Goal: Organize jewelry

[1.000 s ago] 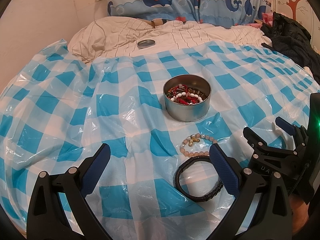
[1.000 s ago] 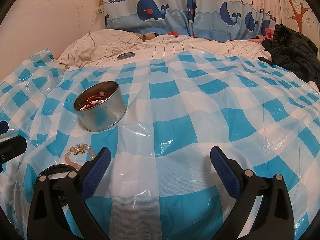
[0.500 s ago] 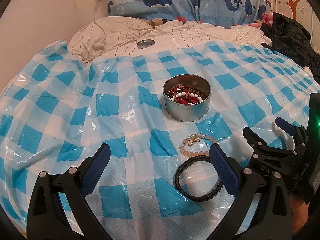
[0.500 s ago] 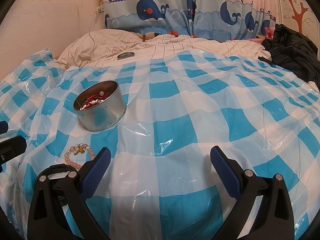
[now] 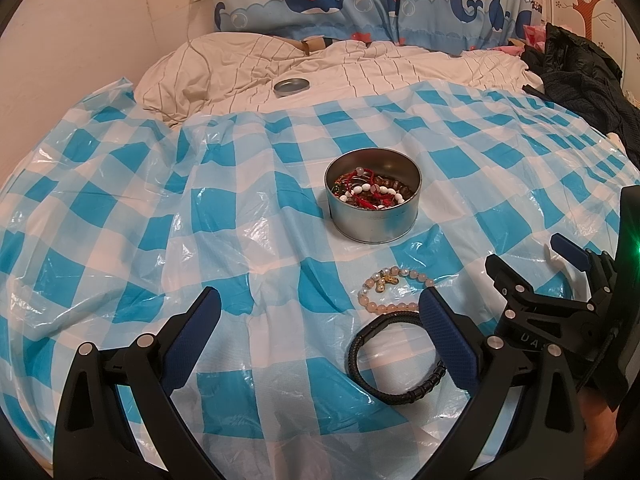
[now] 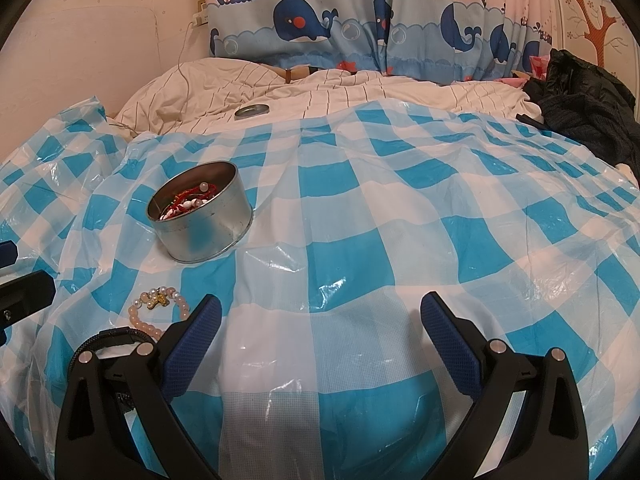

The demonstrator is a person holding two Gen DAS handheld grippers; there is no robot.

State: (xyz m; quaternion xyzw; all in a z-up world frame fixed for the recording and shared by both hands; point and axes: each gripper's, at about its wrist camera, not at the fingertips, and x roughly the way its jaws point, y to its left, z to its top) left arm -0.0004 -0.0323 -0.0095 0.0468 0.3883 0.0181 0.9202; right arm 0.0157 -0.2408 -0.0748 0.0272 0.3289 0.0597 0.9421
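Together we hold both tools low over the bed, fingers spread and empty.
Around us the checkered plastic sheet [image 6: 400, 240] lies open ahead and to the right, ending at the striped bedding [image 5: 360, 68] where the tin lid [image 5: 291, 86] rests. Our left tool [image 5: 320, 316] and right tool [image 6: 320, 320] stand wide apart, gripping nothing. The open tin [image 5: 373, 208] holds beaded jewelry; nearer us lie the pink bead bracelet [image 5: 394, 290] and black braided bracelet [image 5: 394, 360], touching, beside the left tool's right finger.
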